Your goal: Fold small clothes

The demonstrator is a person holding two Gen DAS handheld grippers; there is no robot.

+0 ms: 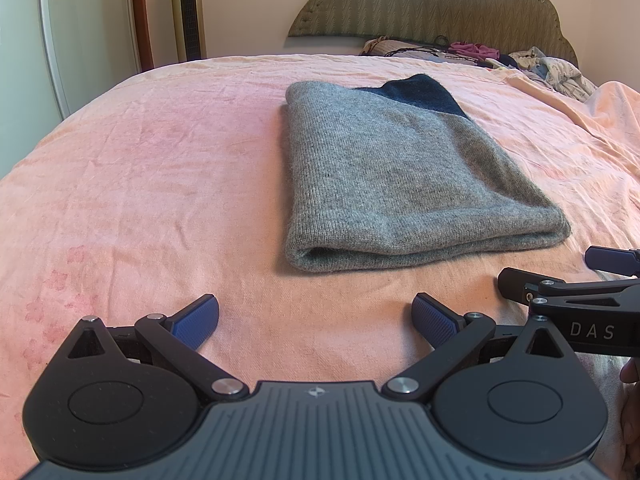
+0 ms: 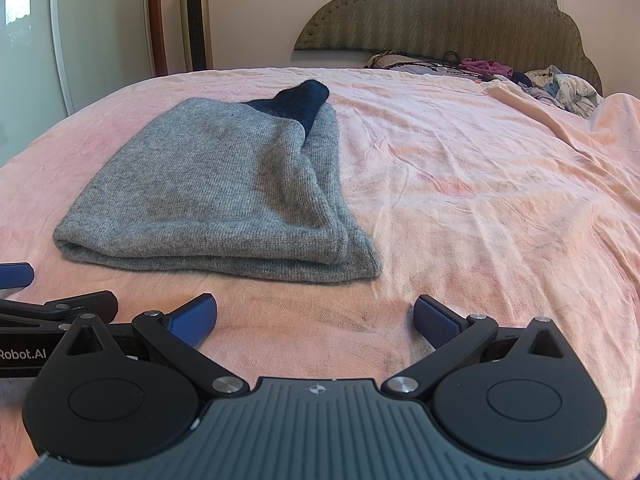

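A grey knit garment [image 1: 404, 176] lies folded in layers on the pink bedsheet [image 1: 160, 184], with a dark navy part [image 1: 420, 94] sticking out at its far end. In the right wrist view the same grey garment [image 2: 224, 192] sits left of centre, its navy part [image 2: 304, 98] at the back. My left gripper [image 1: 316, 318] is open, just short of the garment's near fold, holding nothing. My right gripper [image 2: 316, 318] is open too, near the garment's front right corner. Each gripper shows at the edge of the other's view: the right gripper [image 1: 568, 280], the left gripper [image 2: 44, 292].
A heap of other clothes [image 2: 520, 76] lies at the head of the bed under the padded headboard [image 2: 460, 16]. A tower fan [image 2: 195, 16] and a wardrobe door [image 2: 100, 32] stand at the back left. The pink sheet [image 2: 500, 200] stretches right of the garment.
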